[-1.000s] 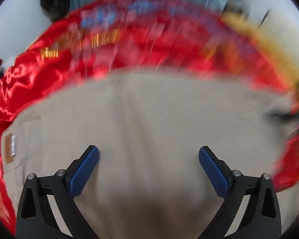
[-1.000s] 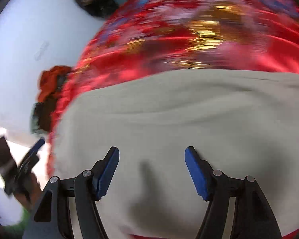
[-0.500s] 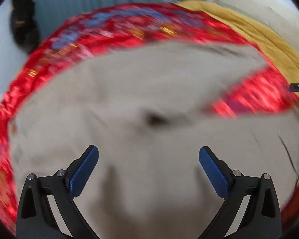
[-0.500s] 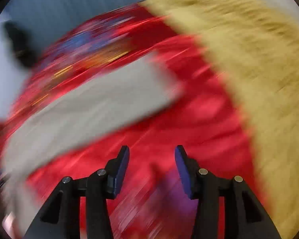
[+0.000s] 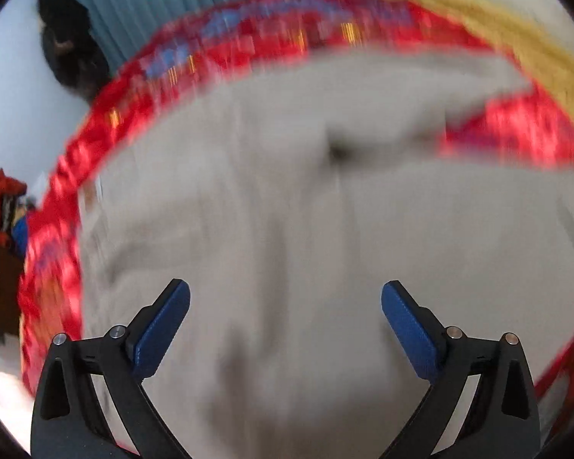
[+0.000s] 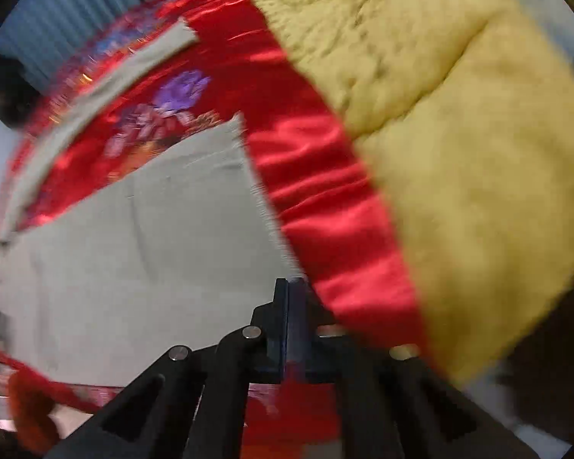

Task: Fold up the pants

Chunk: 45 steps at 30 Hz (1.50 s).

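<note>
Beige pants [image 5: 287, 210] spread on red satin cover [image 5: 248, 34]; left hand-held gripper [image 5: 286, 319] open, right hand-held gripper [image 6: 290, 306] closed at pant-leg hem.

L view: blurred, pants filling centre & lower frame, blue pads wide apart w/ nothing between, hovering above fabric at frame bottom. Red cover showing along top & left edge, yellow blanket [image 5: 516, 49] upper right. R view: pant leg [image 6: 141, 252] lying flat lower left of frame, second leg [image 6: 107, 84] a thin strip upper left, purple flower print [image 6: 183, 90] on cover between. R pads pressed together right at hem corner, bottom centre; whether cloth is pinched, can't tell. Yellow blanket filling right side of frame.
</note>
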{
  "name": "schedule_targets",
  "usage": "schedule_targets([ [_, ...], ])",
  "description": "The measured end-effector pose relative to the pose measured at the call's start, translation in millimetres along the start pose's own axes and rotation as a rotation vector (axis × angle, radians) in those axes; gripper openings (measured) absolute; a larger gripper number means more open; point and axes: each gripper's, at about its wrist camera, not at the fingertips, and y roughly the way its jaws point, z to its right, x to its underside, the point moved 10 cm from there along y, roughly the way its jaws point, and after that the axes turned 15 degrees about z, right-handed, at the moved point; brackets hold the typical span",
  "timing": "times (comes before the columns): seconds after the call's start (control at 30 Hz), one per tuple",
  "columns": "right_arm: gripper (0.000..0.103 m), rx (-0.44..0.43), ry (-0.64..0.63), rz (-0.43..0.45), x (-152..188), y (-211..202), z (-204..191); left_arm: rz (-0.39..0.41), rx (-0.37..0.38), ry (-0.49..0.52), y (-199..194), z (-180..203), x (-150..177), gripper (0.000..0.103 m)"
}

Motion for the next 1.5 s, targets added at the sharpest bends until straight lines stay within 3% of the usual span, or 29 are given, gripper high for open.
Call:
schedule_targets([
  [0.1,0.038,-0.123,-0.032,0.084,-53,-4,-64,0.119,-0.067,-0.047,42,-9,-63,0.102],
  [0.17,0.046,-0.263,-0.018,0.132,-105,9,-125,0.1,-0.126,-0.08,79,-23,-63,0.102],
  [0.23,0.056,-0.357,0.017,0.158,-149,33,-165,0.03,-0.153,-0.105,119,-33,-44,0.101],
  [0.27,0.057,-0.377,0.037,0.164,-176,54,-183,-0.011,-0.16,-0.1,134,-35,-29,0.103],
  [0.3,0.057,-0.36,0.047,0.172,-189,66,-190,-0.041,-0.135,-0.105,151,-37,-10,0.103],
  [0.33,0.057,-0.328,0.052,0.193,-213,88,-192,-0.02,-0.099,-0.142,159,-40,2,0.102],
  [0.37,0.057,-0.284,0.042,0.212,-238,110,-190,0.027,-0.086,-0.167,159,-45,3,0.102],
  [0.43,0.057,-0.193,-0.004,0.205,-278,159,-187,0.048,-0.096,-0.159,156,-44,5,0.102],
  [0.5,0.057,-0.132,-0.014,0.175,-300,191,-175,0.065,-0.1,-0.159,159,-45,5,0.102],
  [0.6,0.057,-0.123,0.027,0.149,-312,214,-160,0.08,-0.1,-0.164,157,-44,6,0.102],
  [0.67,0.051,-0.148,0.059,0.133,-302,227,-152,0.089,-0.097,-0.17,156,-43,6,0.102],
  [0.7,0.038,-0.135,0.06,0.125,-298,234,-154,0.092,-0.095,-0.172,155,-42,7,0.102],
  [0.73,0.002,-0.111,0.045,0.142,-293,228,-147,0.093,-0.093,-0.174,155,-43,4,0.102],
  [0.83,0.003,-0.115,-0.022,0.311,-295,189,-163,0.095,-0.092,-0.178,159,-42,-1,0.102],
  [0.9,0.003,-0.235,-0.107,0.413,-281,129,-191,0.094,-0.094,-0.176,160,-41,-1,0.103],
  [1.0,0.003,-0.381,-0.288,0.52,-218,21,-218,0.09,-0.101,-0.168,160,-40,-3,0.103],
  [1.1,0.003,-0.458,-0.34,0.543,-133,-60,-203,0.088,-0.124,-0.145,158,-38,-6,0.103],
  [1.2,0.003,-0.336,-0.294,0.467,-55,-71,-141,0.096,-0.151,-0.108,153,-36,-10,0.103],
  [1.23,0.007,-0.219,-0.275,0.398,-30,-55,-111,0.086,-0.15,-0.107,154,-35,-11,0.103],
  [1.3,0.024,0.024,-0.246,0.267,6,-27,-57,0.075,-0.14,-0.119,156,-36,-10,0.103],
  [1.33,0.028,0.093,-0.208,0.236,19,-24,-37,0.075,-0.136,-0.122,156,-36,-11,0.103],
  [1.4,0.03,0.107,-0.103,0.265,25,-38,-28,0.073,-0.13,-0.129,157,-37,-10,0.103],
  [1.47,0.058,0.057,-0.024,0.364,20,-66,-49,0.073,-0.131,-0.128,157,-37,-11,0.103],
  [1.5,0.067,0.023,-0.006,0.408,17,-77,-64,0.072,-0.131,-0.128,157,-37,-11,0.103],
])
